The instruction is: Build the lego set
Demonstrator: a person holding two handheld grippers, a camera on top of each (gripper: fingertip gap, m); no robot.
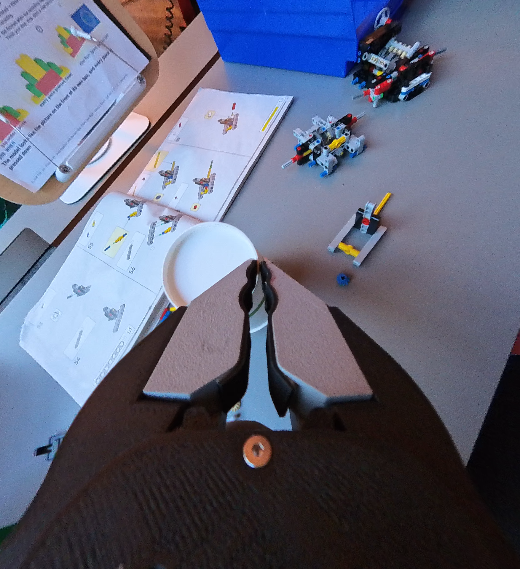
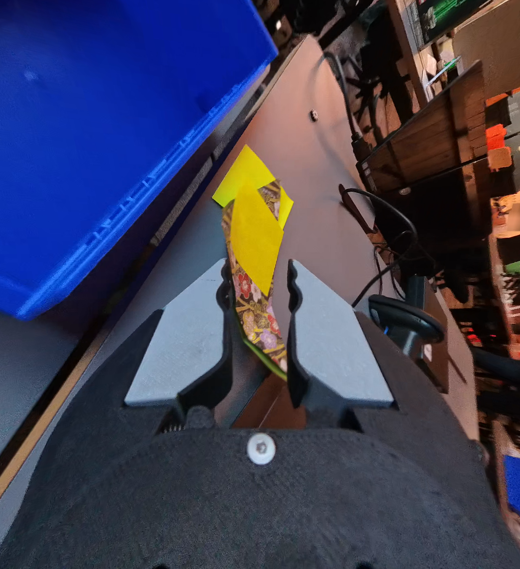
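Note:
In the left wrist view my left gripper [image 1: 259,265] is shut, with its tips over the right edge of a round white lid [image 1: 205,261] on a white cup; I cannot tell whether they pinch the rim. The cup stands on an open instruction booklet [image 1: 191,160]. In the right wrist view my right gripper [image 2: 257,266] is open. A folded paper [image 2: 254,234], yellow on one side and flower-patterned on the other, stands between its fingers. The paper leans against the left finger [image 2: 225,295]. A clear gap separates it from the right finger [image 2: 292,295].
A blue bin [image 1: 283,34] stands at the back of the grey table [image 1: 437,184] and fills the upper left of the right wrist view [image 2: 98,123]. Brick models [image 1: 329,143], [image 1: 394,67], [image 1: 359,234] and a small blue piece [image 1: 342,278] lie to the right. Cables and a headset [image 2: 403,320] lie at the table's edge. My hands' fingertips stand some 65 centimetres from each other.

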